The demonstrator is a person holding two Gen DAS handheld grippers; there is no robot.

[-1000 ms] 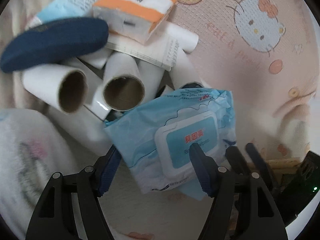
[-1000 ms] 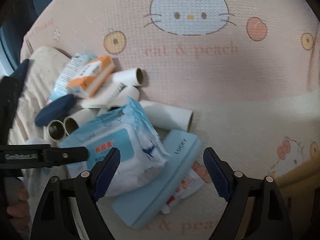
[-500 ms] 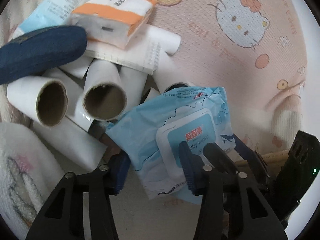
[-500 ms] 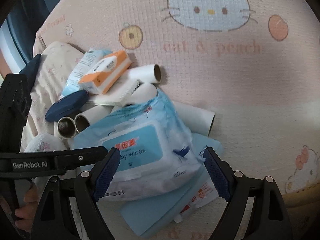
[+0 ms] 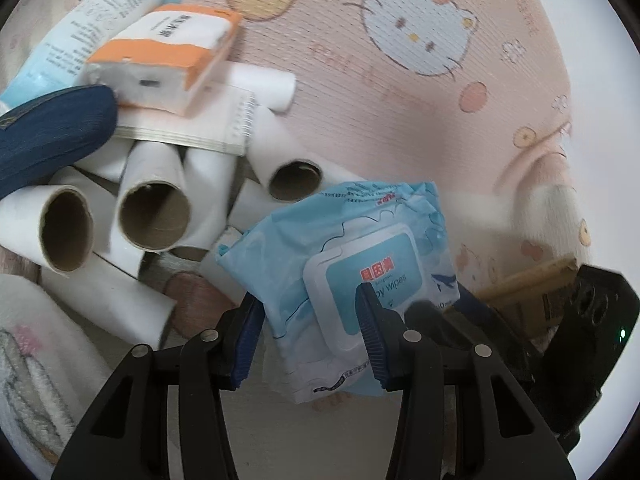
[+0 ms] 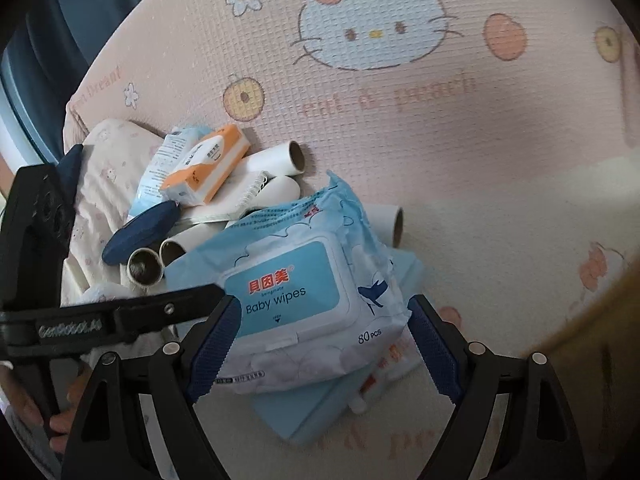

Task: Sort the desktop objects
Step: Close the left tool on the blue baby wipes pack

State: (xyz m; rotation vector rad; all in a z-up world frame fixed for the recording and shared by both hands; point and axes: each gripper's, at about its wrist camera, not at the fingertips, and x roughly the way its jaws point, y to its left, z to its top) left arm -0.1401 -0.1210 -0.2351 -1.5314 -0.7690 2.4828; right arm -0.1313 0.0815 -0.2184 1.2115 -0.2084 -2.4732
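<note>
Blue wipes pack [image 5: 352, 264] pinched between left fingers [image 5: 372, 332].

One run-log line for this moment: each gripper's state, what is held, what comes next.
left gripper: shut on baby wipes pack | right gripper: open, straddling pack | pack: on blue box | next: probably lift pack clear

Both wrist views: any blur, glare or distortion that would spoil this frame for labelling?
Left wrist view: strong fisheye bending, right rim washed out white, slight smear near that edge, yet the wipes pack and cardboard tubes are sharp. Right wrist view: even soft light, dark lens corners, wipes pack print readable, the left gripper slightly blurred.
</note>
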